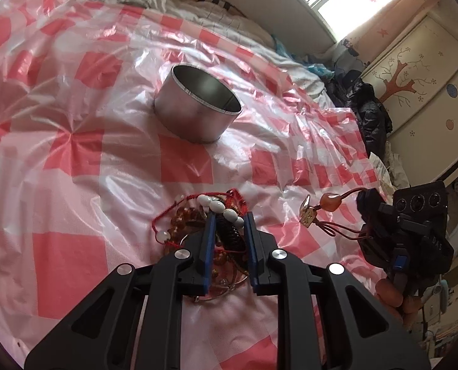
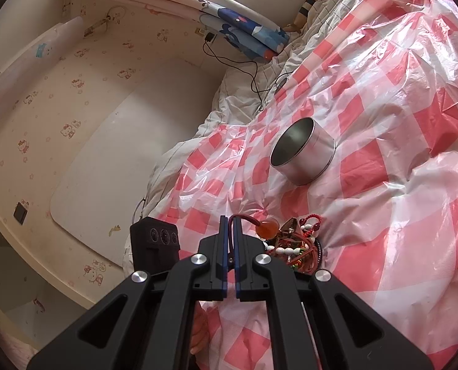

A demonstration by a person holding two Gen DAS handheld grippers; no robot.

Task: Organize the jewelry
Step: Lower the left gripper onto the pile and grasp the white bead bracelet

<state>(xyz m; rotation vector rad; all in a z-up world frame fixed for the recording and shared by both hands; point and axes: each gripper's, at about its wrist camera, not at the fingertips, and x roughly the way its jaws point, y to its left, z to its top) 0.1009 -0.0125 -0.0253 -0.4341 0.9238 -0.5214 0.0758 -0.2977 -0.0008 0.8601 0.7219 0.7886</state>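
Left gripper (image 1: 229, 219) clenched on a dark coiled bracelet (image 1: 229, 231) atop the jewelry pile (image 1: 198, 225), lower centre. Right gripper (image 2: 229, 220) clenched on a red cord (image 2: 244, 218) with orange bead (image 2: 267, 228). Strands look light, limp, tangle-prone; best taken by single cords. Metal tin (image 1: 198, 104), mid-frame, appears empty.

The left hand-held gripper (image 1: 229, 220) is reaching into a jewelry pile (image 1: 204, 225) lying on the pink-checked plastic sheet (image 1: 74, 141) covering the bed, its blue pads closing on a dark beaded bracelet (image 1: 229, 234). An empty metal tin (image 1: 195, 111) is sitting beyond. At right, the right hand-held gripper (image 1: 367, 215) is pinching a red cord pendant (image 1: 330, 202).
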